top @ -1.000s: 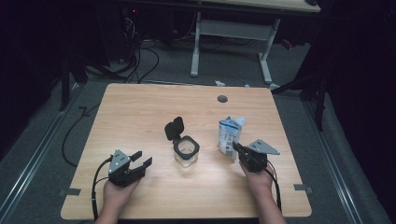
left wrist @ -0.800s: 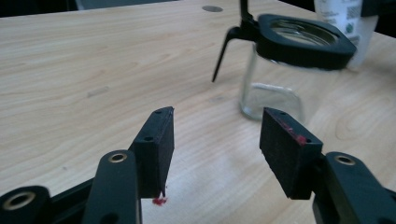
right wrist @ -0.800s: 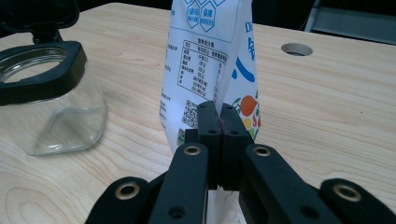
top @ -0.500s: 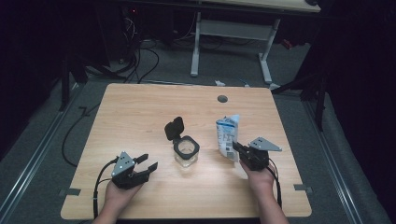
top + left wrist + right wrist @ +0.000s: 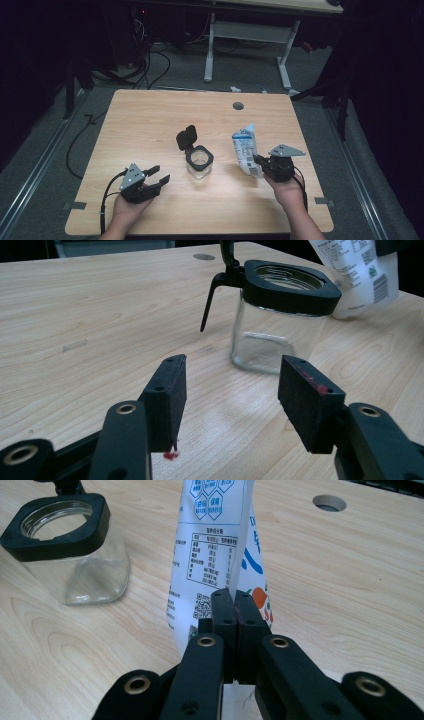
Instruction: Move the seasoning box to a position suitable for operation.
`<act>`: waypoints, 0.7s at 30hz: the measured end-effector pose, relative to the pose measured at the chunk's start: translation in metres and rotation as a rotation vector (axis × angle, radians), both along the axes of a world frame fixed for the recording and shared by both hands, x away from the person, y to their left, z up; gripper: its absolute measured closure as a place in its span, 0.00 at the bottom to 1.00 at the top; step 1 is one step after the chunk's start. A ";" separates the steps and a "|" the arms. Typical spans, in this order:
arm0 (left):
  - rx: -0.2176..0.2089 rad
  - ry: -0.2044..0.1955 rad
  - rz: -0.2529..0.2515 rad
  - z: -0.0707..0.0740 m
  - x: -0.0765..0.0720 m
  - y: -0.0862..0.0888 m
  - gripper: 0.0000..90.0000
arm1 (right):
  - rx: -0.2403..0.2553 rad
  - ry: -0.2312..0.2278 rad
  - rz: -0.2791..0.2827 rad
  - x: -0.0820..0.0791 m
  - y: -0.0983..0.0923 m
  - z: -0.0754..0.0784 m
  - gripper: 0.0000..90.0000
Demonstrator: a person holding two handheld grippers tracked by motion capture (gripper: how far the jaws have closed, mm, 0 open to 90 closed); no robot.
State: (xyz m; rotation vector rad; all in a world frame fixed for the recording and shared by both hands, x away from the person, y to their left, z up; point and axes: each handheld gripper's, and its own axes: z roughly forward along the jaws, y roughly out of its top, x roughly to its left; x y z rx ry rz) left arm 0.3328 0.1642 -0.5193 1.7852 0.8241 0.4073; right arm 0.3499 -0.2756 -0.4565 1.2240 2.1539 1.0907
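A white pouch with blue print stands tilted at the table's right. My right gripper is shut on its lower edge. In the right gripper view the jaws pinch the pouch at its seam, and the pouch's bottom is hidden behind them. A clear glass jar with a black rim sits mid-table, its black lid flipped up and open. My left gripper rests at the front left, open and holding nothing. Its jaws point at the jar, well short of it.
A round cable hole lies in the wooden table near its far edge. Cables and another desk's legs stand on the floor beyond the table.
My right gripper has risen a little with the pouch, which now leans to the left. The left hand has hardly shifted. The jar stays where it was.
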 end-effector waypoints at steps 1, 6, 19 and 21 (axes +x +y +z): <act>0.000 0.000 0.001 0.000 0.000 0.000 0.50 | -0.003 0.005 0.005 0.000 -0.001 0.001 1.00; 0.007 0.000 -0.009 -0.001 0.000 -0.002 0.50 | -0.010 0.040 0.025 -0.002 -0.003 0.009 1.00; 0.004 0.004 -0.005 -0.002 -0.001 -0.001 0.50 | -0.050 0.135 0.056 0.001 0.001 0.020 1.00; 0.005 0.003 -0.005 -0.002 -0.001 -0.001 0.50 | -0.073 0.150 0.065 0.001 0.002 0.022 1.00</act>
